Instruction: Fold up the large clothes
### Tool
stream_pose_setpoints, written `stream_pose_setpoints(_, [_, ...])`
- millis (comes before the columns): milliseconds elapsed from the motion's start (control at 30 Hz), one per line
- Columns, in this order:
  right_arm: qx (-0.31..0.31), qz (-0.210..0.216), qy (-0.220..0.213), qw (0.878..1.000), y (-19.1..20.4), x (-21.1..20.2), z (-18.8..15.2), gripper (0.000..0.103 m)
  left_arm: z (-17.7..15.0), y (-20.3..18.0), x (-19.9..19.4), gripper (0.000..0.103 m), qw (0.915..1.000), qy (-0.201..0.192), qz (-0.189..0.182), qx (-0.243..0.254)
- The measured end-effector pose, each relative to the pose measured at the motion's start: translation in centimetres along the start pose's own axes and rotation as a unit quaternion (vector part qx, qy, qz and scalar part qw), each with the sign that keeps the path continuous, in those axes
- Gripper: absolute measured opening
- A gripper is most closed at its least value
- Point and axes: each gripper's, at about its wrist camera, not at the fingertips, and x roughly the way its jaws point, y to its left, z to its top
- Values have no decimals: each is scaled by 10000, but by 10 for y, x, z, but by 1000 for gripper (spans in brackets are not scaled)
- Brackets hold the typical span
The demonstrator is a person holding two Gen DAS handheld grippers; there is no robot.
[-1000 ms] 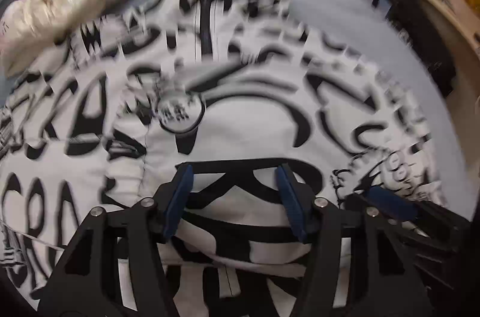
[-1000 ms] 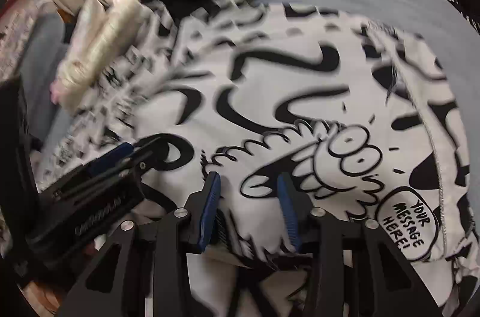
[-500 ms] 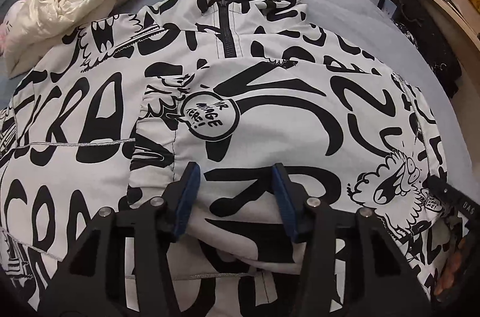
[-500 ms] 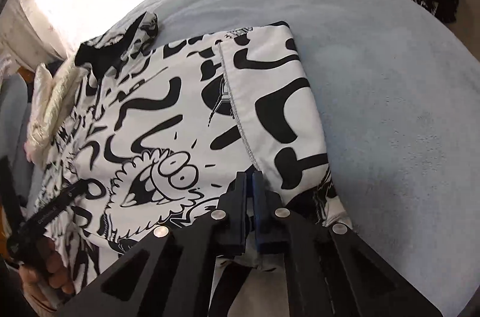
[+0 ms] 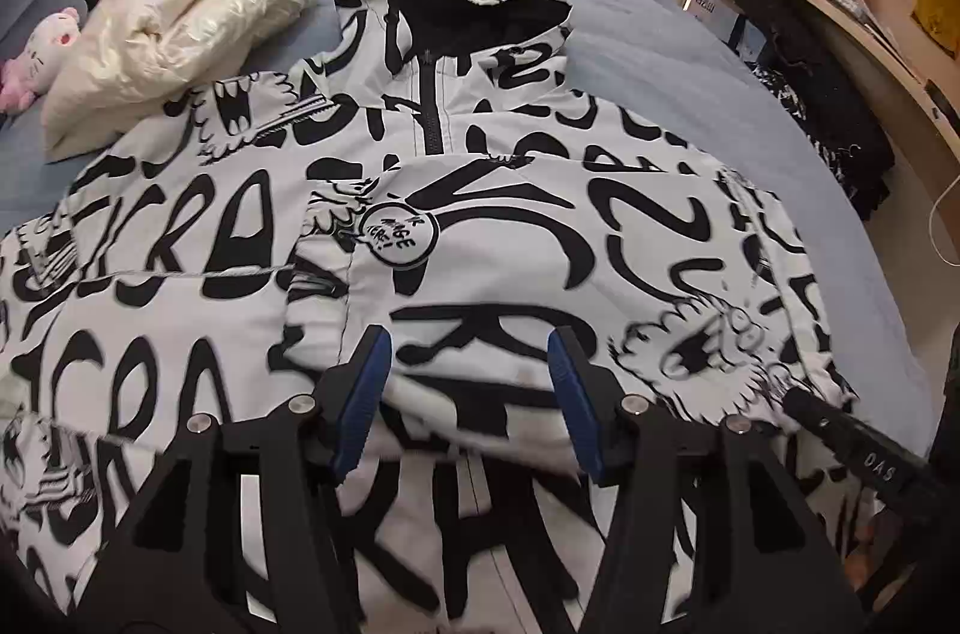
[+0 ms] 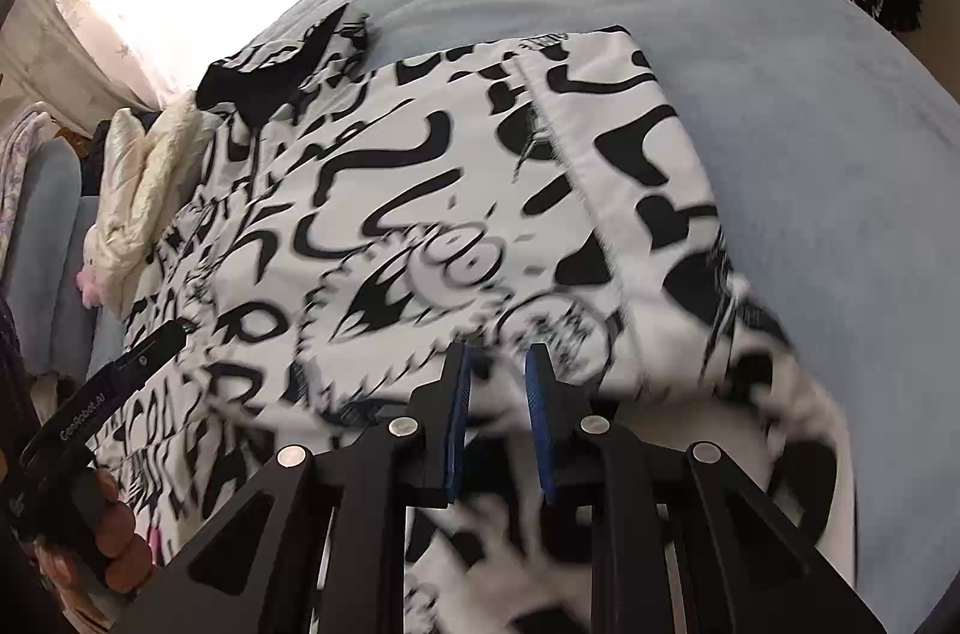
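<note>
On the blue-grey bed [image 5: 690,52], left wrist view: white hooded jacket with black graffiti lettering [image 5: 480,238] lies front-up, one sleeve folded across its chest. Left gripper [image 5: 468,382] jaws opening, pads clear of cloth. Risk: the puffy sleeve may spring back.

Right wrist view: right gripper [image 6: 495,394] jaws opening over the blurred hem; dragging it would likely spoil the fold.

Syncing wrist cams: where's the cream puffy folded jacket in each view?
Left wrist: cream puffy folded jacket at upper left, beside the black-and-white graffiti-print hooded jacket.
Right wrist: at left edge, beyond that printed jacket.
Shared landmark: black-lined hood at the jacket's far end.
</note>
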Motion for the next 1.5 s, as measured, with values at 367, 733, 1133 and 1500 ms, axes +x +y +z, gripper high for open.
stream_pose_setpoints(367, [-122, 222, -131, 9996, 28, -57, -59, 28, -38, 21, -72, 53, 9998, -69, 142, -78])
stream_pose_setpoints(733, [-621, 318, -67, 9975, 63, -100, -122, 29, -78, 39, -130, 53, 9998, -132, 114, 32])
stream_pose_setpoints(1133, [-1447, 370, -197, 9886, 134, -139, -174, 30, -109, 87, -194, 53, 9987, -464, 171, -118])
stream_pose_setpoints(1500, [-2364, 406, -512, 9695, 245, -155, -198, 44, -114, 189, -231, 53, 9933, -770, 407, -763])
